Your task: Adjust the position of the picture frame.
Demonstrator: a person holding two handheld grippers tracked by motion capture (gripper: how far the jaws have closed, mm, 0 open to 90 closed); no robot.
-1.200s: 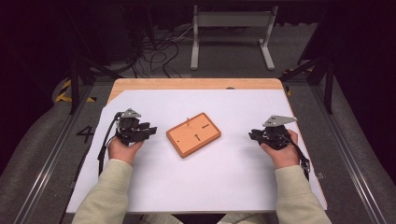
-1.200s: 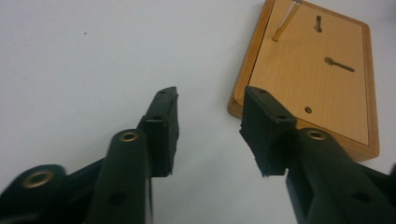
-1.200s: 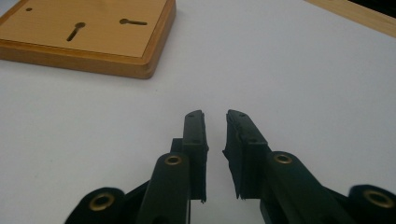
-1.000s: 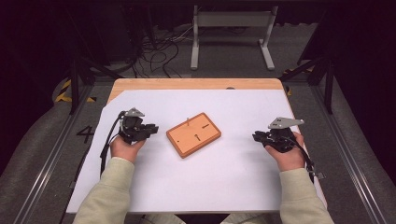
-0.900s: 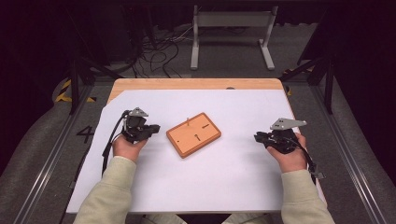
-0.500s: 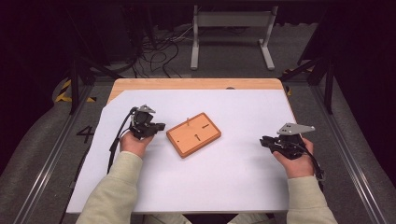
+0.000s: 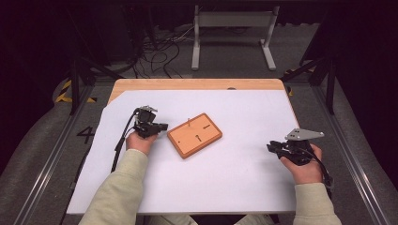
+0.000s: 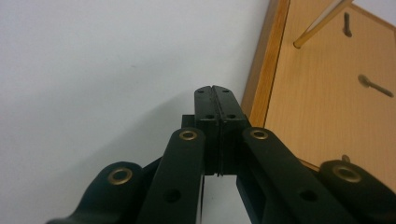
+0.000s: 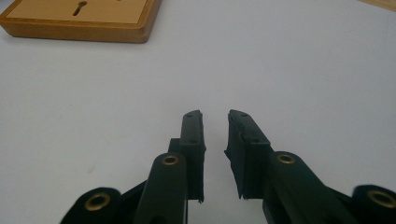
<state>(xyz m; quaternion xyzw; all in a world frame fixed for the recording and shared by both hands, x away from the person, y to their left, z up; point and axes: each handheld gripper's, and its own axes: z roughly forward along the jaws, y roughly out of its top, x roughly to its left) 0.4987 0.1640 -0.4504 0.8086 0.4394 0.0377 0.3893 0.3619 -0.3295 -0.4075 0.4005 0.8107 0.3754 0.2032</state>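
Left gripper [image 8: 215, 93] sits with jaws pressed together on nothing, the wooden board [image 8: 327, 93] just right of its tips, seemingly ready to nudge it, while right gripper [image 9: 215, 119], jaws narrowly parted and empty, waits well clear.

In the left gripper view the wooden board [image 8: 327, 93] runs off the top and right edges, and the thin peg [image 8: 322, 21] standing on it is cut off at the top. The right gripper view catches just one corner of that board [image 9: 84, 21] at the top edge. In the high view the board's slots [image 7: 199, 132] are too small to make out, and the person's sleeves [image 7: 115, 192] leave the bottom edge
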